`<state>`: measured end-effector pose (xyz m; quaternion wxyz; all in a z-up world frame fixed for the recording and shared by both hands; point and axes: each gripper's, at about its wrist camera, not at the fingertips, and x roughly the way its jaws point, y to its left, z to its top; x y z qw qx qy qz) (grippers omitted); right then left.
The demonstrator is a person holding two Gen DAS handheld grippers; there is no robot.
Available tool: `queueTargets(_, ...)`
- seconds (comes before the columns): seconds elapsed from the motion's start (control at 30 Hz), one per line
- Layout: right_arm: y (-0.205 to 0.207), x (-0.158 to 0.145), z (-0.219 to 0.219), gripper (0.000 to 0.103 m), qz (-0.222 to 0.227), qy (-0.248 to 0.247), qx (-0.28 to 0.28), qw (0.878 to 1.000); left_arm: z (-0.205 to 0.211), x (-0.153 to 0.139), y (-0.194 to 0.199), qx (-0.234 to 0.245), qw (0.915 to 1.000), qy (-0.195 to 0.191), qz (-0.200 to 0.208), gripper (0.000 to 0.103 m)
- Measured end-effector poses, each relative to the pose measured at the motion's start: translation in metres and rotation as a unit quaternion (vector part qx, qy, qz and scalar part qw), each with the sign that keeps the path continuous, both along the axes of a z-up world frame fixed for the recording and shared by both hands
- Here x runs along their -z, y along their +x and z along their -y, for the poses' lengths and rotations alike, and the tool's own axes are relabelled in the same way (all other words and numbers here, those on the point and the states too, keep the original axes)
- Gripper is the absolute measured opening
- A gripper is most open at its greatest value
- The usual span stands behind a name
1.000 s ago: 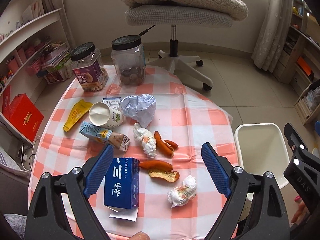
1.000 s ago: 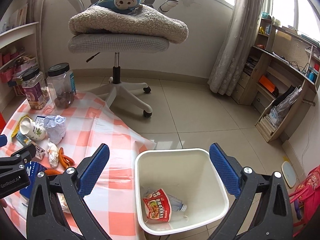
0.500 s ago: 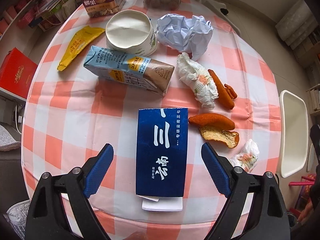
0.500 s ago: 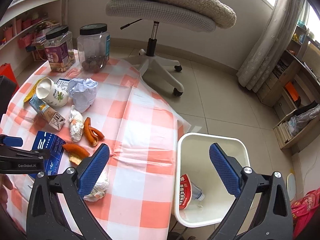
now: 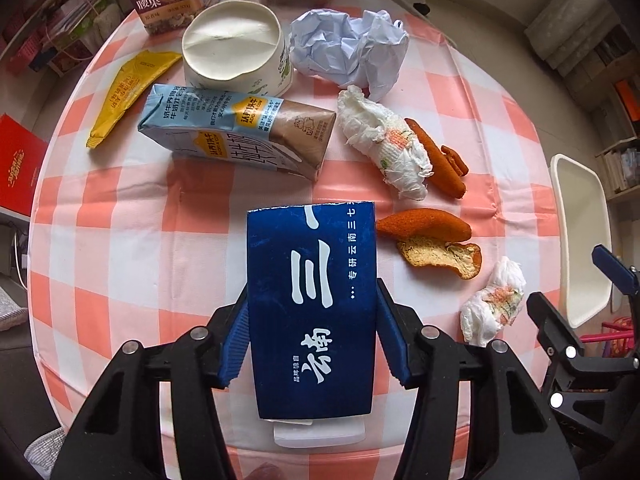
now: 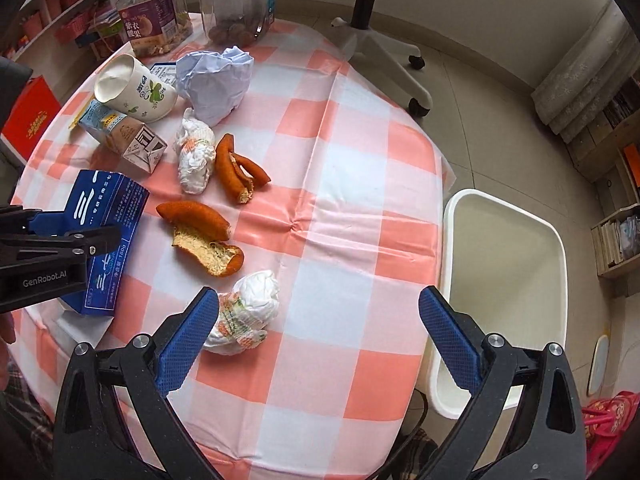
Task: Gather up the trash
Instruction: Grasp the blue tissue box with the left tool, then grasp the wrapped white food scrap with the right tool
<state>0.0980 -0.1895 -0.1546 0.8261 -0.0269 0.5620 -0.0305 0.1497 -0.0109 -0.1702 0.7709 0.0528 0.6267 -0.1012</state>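
My left gripper is shut on a dark blue box, which also shows in the right wrist view, its near end tilted up off the checked tablecloth. My right gripper is open and empty, hovering over the table's near right part, beside a crumpled tissue. Other trash on the cloth: orange peels, a second tissue, a milk carton, a paper cup, crumpled paper, a yellow sachet. The white bin stands on the floor right of the table.
Two lidded jars stand at the table's far edge. An office chair's base is behind the table. Shelves line the left and right walls. A red box sits on the floor at left.
My left gripper came down and forward over the blue box and shut on it. My right gripper swung left from over the bin to over the table near the tissue.
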Motion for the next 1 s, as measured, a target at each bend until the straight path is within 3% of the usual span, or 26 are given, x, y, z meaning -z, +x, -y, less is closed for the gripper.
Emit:
queueTargets(0.23, 0.001, 0.029, -0.007, 0.092, -0.061, 0.092, 0.034, 0.993, -0.013, -0.043, -0.024, -0.004, 0.9984, -0.009, 0.056, 0.055)
queueTargets(0.43, 0.007, 0.041, -0.025, 0.067, -0.082, 0.12, 0.031, 0.989, -0.032, -0.058, -0.022, -0.032, 0.9964, -0.025, 0.074, 0.056)
queueTargets(0.47, 0.007, 0.043, -0.028, 0.053, -0.084, 0.119, 0.027, 0.989, -0.035, -0.06, -0.022, -0.036, 0.996, -0.028, 0.077, 0.056)
queueTargets(0.5, 0.007, 0.045, -0.031, 0.047, -0.086, 0.115, 0.024, 0.989, -0.039, -0.063, -0.023, -0.038, 0.9957, -0.031, 0.079, 0.056)
queueTargets(0.6, 0.006, 0.042, -0.037, 0.041, -0.073, 0.104, 0.017, 0.992, -0.043, -0.069, -0.023, -0.042, 0.9949, -0.038, 0.084, 0.056)
queueTargets(1.0, 0.008, -0.004, -0.044, 0.039, 0.004, 0.112, 0.005, 0.994, -0.05, -0.08, -0.024, -0.056, 0.9914, -0.058, 0.103, 0.056)
